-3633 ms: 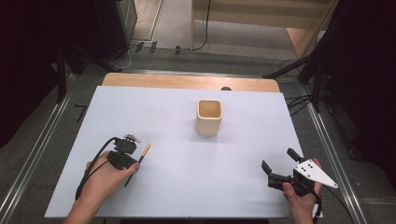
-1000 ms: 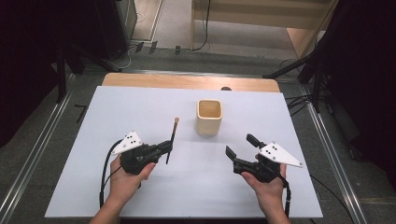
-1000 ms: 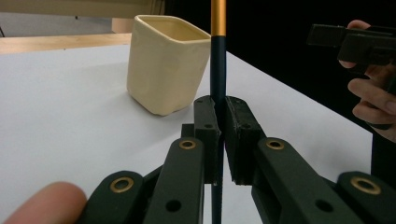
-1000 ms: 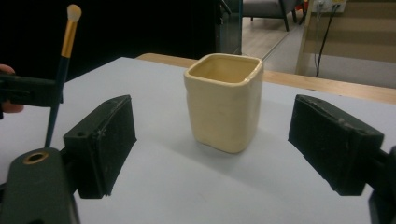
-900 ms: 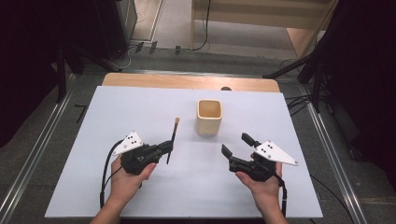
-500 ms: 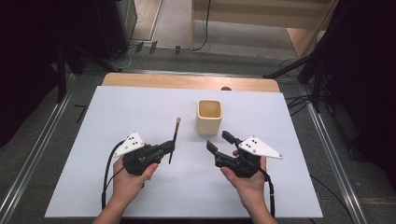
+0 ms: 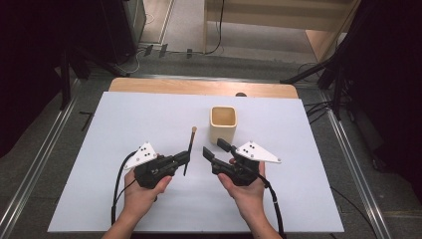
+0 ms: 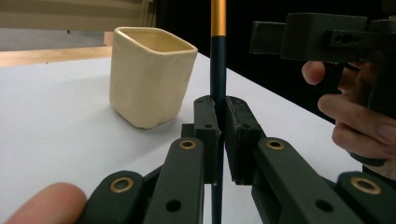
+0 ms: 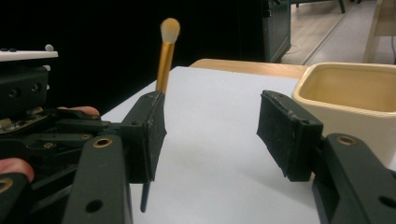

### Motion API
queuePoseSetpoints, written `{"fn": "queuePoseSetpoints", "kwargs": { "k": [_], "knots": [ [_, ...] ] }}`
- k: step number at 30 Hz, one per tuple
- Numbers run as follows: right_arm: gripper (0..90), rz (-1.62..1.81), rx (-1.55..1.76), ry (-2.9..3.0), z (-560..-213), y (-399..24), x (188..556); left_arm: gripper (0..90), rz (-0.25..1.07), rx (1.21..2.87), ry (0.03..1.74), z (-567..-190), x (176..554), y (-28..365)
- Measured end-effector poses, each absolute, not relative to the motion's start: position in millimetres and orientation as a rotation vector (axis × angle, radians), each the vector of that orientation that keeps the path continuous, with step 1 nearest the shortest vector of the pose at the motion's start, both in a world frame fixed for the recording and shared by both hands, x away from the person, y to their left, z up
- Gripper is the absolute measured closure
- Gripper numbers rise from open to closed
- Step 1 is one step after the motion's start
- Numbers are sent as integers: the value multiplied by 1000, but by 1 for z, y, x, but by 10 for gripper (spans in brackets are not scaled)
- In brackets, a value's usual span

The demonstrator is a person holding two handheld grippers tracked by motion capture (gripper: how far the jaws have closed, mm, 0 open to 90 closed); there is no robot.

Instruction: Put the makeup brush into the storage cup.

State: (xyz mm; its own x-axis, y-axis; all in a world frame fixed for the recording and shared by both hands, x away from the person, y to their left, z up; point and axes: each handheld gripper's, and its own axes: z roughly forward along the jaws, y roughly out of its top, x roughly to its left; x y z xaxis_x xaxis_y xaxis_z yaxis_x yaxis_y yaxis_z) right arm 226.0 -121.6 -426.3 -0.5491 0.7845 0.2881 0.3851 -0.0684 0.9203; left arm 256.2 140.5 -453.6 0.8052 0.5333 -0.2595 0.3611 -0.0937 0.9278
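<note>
A slim brush with a dark handle, gold collar and pale tip stands nearly upright, and my left gripper is shut on its handle. In the left gripper view the jaws pinch the brush. My right gripper is just right of the brush. Its jaws have just been closing but stand apart with nothing between them. The brush rises behind its left jaw. A cream square cup stands upright just beyond both grippers.
A white sheet covers the table, with a wooden strip along its far edge. Metal rails and dark floor run along both sides. The cup sits close behind my right gripper's right jaw.
My right gripper has moved left across the sheet to the brush, and its jaws have narrowed. The left gripper and brush have stayed still.
</note>
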Motion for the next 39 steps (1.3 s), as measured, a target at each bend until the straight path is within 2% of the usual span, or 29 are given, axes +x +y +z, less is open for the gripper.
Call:
{"fn": "queuePoseSetpoints", "kwargs": {
  "k": [11,21,39],
  "knots": [
    [441,1673,1258,1887,-426,-105,230,850,162,1694,695,-454,255,137],
    [489,1695,1282,1890,-426,-95,234,850,157,1693,683,-455,253,133],
    [661,1721,1368,1882,-430,-84,240,850,170,1690,656,-456,251,130]
  ]
}}
